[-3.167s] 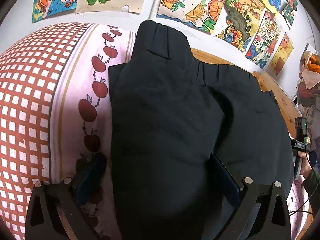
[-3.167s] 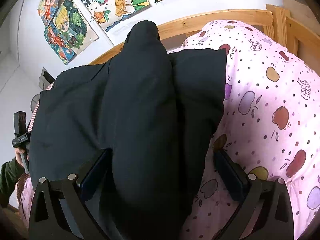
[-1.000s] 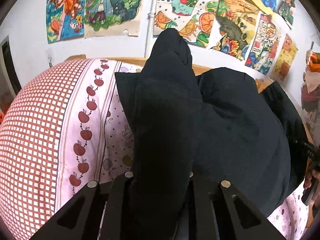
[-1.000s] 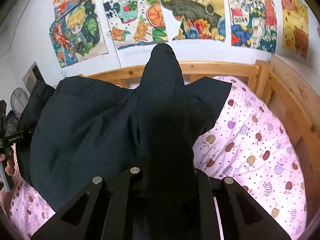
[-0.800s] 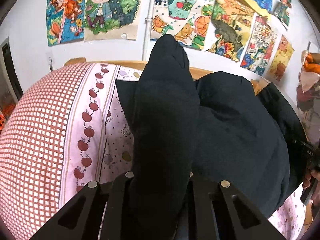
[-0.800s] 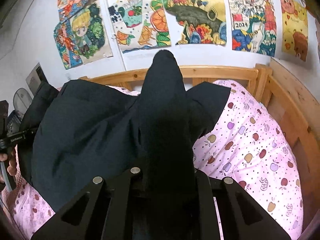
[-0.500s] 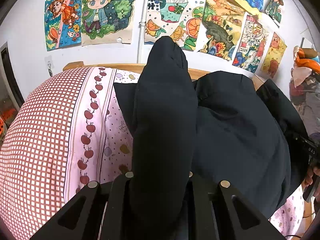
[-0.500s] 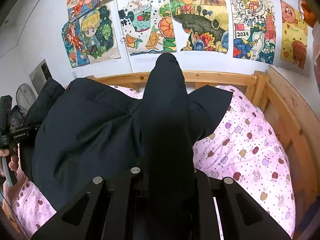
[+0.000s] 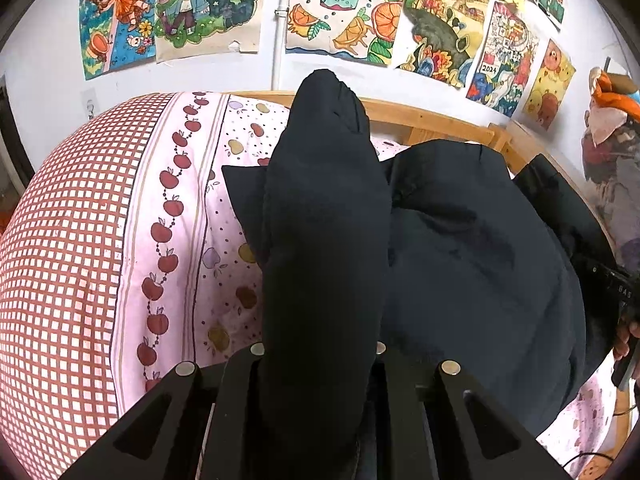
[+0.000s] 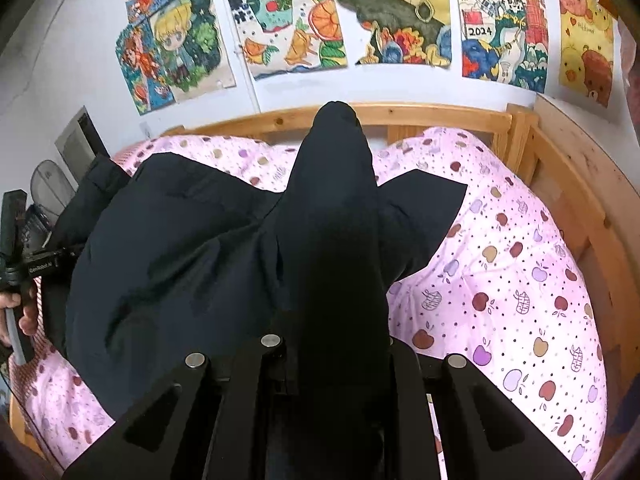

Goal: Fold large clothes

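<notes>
Two claws, both clamped tight on the same black garment [image 9: 460,264], a big padded-looking coat or jacket. Left claw [image 9: 320,360] pinches a thick ridge of the cloth that stands up between its jaws and blocks the middle of that view; right claw [image 10: 332,344] does the same with another bunched edge, jaws nearly closed with only fabric between them. Rest of the garment drapes from both grips and sags onto the bed, so it is partly lifted, partly resting on the pink apple-print quilt [image 10: 520,280]. One pointed corner of cloth sticks out over the quilt on the far side of the right claw's ridge. Red-checked bedding [image 9: 60,260] lies beside the garment on the left claw's outer side. Wooden bed frame [image 10: 420,114] runs behind the garment, with drawings [image 10: 396,12] taped on the wall beyond it.

Step in hand, as I judge it: carrying a gripped edge across to make a fold, both hands lifting together. Next move calls for keeping the two grips level and the edge taut, laying it over the garment's resting part, then letting go. Risk: bulky cloth slumps or bunches, fold lands crooked.
</notes>
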Demonstrator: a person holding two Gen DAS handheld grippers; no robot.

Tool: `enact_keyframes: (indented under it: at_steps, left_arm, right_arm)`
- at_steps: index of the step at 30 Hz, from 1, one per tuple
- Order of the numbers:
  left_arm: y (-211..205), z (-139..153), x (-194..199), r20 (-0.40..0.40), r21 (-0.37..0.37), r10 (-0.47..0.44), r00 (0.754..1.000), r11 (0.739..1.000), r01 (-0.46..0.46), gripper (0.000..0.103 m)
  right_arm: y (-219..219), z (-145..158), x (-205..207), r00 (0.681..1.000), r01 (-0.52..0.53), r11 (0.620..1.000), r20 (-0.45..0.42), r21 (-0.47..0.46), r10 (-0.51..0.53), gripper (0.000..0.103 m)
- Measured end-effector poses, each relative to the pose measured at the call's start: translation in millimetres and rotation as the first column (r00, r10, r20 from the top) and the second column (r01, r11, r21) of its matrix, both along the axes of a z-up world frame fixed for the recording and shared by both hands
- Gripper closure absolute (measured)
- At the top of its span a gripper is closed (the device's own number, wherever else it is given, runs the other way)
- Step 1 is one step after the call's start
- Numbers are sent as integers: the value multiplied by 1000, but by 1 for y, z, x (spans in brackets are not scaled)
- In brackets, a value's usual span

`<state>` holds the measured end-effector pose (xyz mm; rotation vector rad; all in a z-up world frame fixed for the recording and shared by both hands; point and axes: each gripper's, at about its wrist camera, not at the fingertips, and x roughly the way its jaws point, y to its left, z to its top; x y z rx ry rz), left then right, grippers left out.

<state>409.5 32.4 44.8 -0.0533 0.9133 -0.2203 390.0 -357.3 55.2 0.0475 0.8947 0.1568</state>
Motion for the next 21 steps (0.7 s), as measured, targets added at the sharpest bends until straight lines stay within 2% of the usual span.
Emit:
enact_keyframes:
  at_steps: [6,12,15,17,20,21]
  left_arm:
    - [11,-14,5,-19,-34,45,999,998,-45,85]
    - [20,-22,6,-34,-28,55,998,998,-56,73]
    - [21,-26,9,-52,-22,69,996,997,-70,53]
    - [25,-28,10,-56,-49,96,994,994,-99,36]
    - [31,-28,9,-54,-61,141,989,988,-144,24]
    - [33,-27,7,-47,-56,149,988,987,-152,23]
  right_arm:
    - [-6,-12,5,999,25,1000,-32,-13,-26,85]
    - [-16,-23,7,998,27,999,-61,-19,-28,80]
    - [-21,-28,8,996,45,999,-81,-11,-45,69]
    - [-22,-32,9,994,52,999,-95,-10,-52,52]
    - [-17,-35,5,994,56,998,-89,-33,-59,44]
    - [-15,-36,4,995,56,997,-85,-43,-60,43]
